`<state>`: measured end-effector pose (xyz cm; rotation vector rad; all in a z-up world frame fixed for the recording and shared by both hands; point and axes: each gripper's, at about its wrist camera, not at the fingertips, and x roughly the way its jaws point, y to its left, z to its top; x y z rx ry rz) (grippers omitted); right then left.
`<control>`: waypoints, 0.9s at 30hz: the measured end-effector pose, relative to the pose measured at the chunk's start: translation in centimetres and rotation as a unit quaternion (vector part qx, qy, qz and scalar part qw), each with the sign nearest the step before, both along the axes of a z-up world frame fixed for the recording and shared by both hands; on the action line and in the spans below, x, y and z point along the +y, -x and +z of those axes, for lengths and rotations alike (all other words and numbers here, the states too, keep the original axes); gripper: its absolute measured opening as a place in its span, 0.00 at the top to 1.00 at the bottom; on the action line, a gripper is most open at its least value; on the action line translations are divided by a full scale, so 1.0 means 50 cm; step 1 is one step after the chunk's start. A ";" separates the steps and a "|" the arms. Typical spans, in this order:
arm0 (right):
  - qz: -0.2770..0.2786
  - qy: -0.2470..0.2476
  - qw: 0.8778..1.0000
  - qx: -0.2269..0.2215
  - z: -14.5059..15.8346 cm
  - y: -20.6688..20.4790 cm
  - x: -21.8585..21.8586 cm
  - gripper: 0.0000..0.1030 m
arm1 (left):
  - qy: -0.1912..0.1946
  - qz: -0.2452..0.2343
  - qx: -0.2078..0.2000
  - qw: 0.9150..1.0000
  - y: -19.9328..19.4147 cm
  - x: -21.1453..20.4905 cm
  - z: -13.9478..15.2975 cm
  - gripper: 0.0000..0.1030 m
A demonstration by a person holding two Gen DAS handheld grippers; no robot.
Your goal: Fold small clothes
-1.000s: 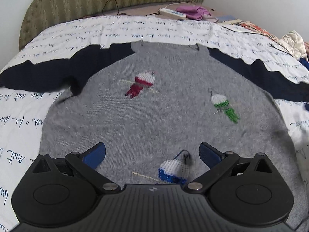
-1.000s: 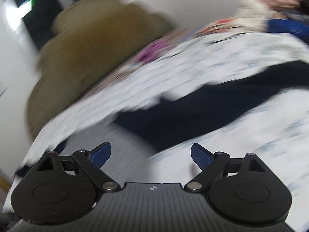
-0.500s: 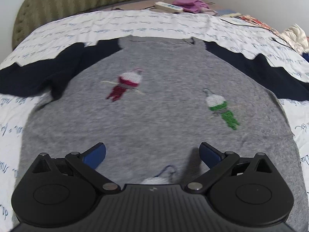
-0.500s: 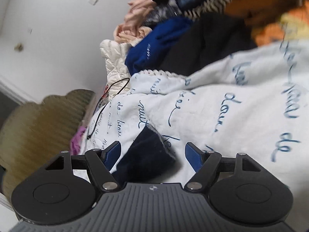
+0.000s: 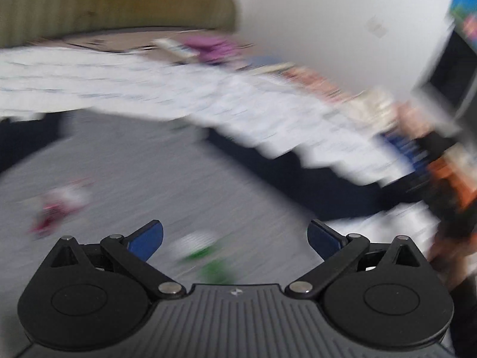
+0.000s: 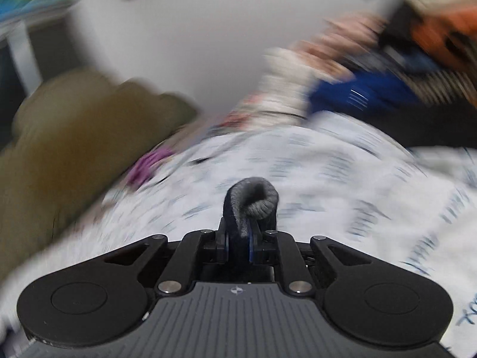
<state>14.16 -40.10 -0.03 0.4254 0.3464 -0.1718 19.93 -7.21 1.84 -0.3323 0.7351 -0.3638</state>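
A grey sweater (image 5: 134, 179) with navy sleeves and small knitted figures lies flat on the bed, badly blurred in the left wrist view. My left gripper (image 5: 235, 232) hovers open over its right half, with nothing between the blue fingertips. One navy sleeve (image 5: 313, 188) runs off to the right. In the right wrist view my right gripper (image 6: 240, 238) is closing, and its pads press on the sleeve's cuff (image 6: 253, 200). The cuff sticks up past the fingers as a rolled navy and grey end, above the quilt.
A white quilt (image 6: 342, 179) with blue script covers the bed. An olive headboard (image 5: 104, 0) stands at the far end, with a purple cloth (image 5: 208, 47) near it. A pile of mixed clothes (image 6: 372, 89) lies along the bed's right side.
My right gripper has closed on the navy sleeve's cuff, which lay between its open fingers before. My left gripper has swung right across the sweater and stays open.
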 end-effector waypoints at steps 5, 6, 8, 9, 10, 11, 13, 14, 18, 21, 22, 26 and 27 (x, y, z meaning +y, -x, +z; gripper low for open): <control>0.103 0.152 0.983 0.001 0.016 -0.011 0.176 0.85 | 0.109 -0.071 0.043 0.991 -0.128 -0.102 0.009 0.00; 0.117 0.162 0.980 0.001 0.013 -0.013 0.198 0.85 | 0.116 -0.070 0.051 0.989 -0.148 -0.126 0.007 0.00; 0.138 0.175 0.975 0.002 0.008 -0.018 0.236 0.85 | 0.129 -0.079 0.073 0.986 -0.182 -0.170 -0.011 0.00; 0.148 0.178 0.973 0.002 0.005 -0.017 0.252 0.85 | 0.139 -0.080 0.086 0.983 -0.197 -0.188 -0.021 0.00; 0.158 0.180 0.971 0.001 0.003 -0.016 0.265 0.85 | 0.149 -0.084 0.100 0.980 -0.220 -0.208 -0.045 0.00; 0.168 0.186 0.968 0.003 0.001 -0.017 0.277 0.85 | 0.157 -0.087 0.109 0.978 -0.231 -0.221 -0.053 0.00; 0.178 0.189 0.966 0.010 -0.010 -0.017 0.294 0.76 | 0.159 -0.095 0.129 0.974 -0.251 -0.251 -0.070 0.00; 0.187 0.175 0.967 0.012 -0.011 -0.016 0.295 0.63 | 0.158 -0.100 0.144 0.972 -0.259 -0.263 -0.084 0.00; 0.184 0.129 0.974 0.021 -0.010 0.024 0.270 0.47 | 0.149 -0.090 0.179 0.968 -0.274 -0.279 -0.137 0.05; 0.131 0.101 0.986 0.001 -0.007 0.080 0.213 0.32 | 0.142 -0.090 0.164 0.972 -0.268 -0.279 -0.140 0.12; 0.115 0.079 0.990 -0.004 -0.011 0.096 0.190 0.29 | 0.132 -0.088 0.159 0.974 -0.268 -0.280 -0.140 0.23; 0.041 -0.008 0.999 0.007 -0.056 0.116 0.120 0.25 | 0.084 -0.075 0.168 0.979 -0.277 -0.284 -0.150 0.84; 0.031 -0.028 0.999 0.010 -0.062 0.118 0.108 0.25 | 0.081 -0.077 0.166 0.980 -0.275 -0.283 -0.150 0.86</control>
